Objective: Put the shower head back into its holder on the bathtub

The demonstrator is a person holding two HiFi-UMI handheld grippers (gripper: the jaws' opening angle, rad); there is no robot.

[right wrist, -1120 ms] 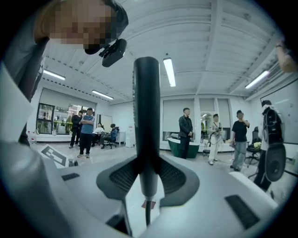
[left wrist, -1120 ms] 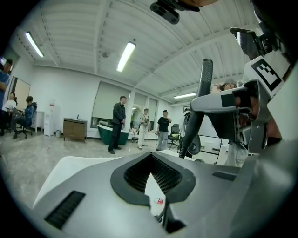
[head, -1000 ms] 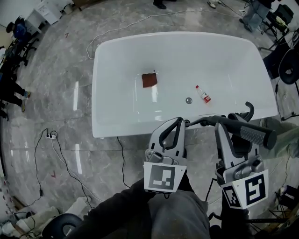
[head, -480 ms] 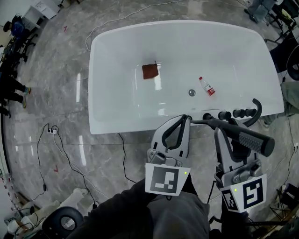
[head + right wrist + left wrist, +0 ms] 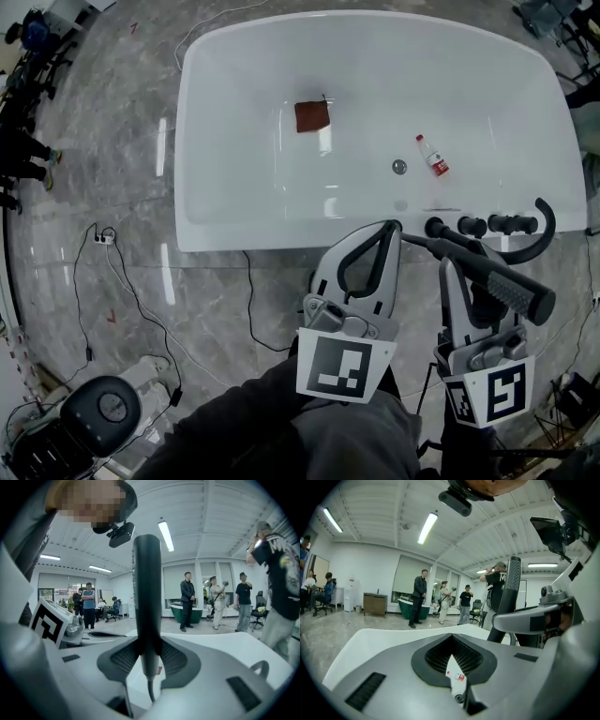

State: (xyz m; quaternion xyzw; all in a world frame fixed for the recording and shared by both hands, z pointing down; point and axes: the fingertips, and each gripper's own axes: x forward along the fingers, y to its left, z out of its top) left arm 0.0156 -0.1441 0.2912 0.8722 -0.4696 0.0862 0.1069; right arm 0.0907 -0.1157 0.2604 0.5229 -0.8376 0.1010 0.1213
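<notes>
The white bathtub [image 5: 225, 141] lies ahead of me, with a row of dark tap fittings [image 5: 469, 226] and a curved spout [image 5: 547, 230] on its near rim. My right gripper [image 5: 452, 265] is shut on the dark handle of the shower head [image 5: 497, 286], which lies across its jaws just short of the fittings. In the right gripper view the shower head [image 5: 147, 597] stands upright between the pads, its hose [image 5: 151, 691] hanging below. My left gripper [image 5: 389, 230] is shut and holds nothing, with its tips at the rim left of the fittings. In the left gripper view the shower head [image 5: 509, 592] shows at the right.
Inside the tub lie a red-brown cloth [image 5: 312, 116], a small bottle [image 5: 433, 156] and the drain [image 5: 399, 167]. Cables and a power strip [image 5: 103, 265] run over the marble floor at the left. A black stool [image 5: 108, 412] stands at the lower left. Several people [image 5: 187, 599] stand beyond the tub.
Both grippers have come down and nearer to the tub's near rim. The shower head in the right gripper is now closer to the tap fittings.
</notes>
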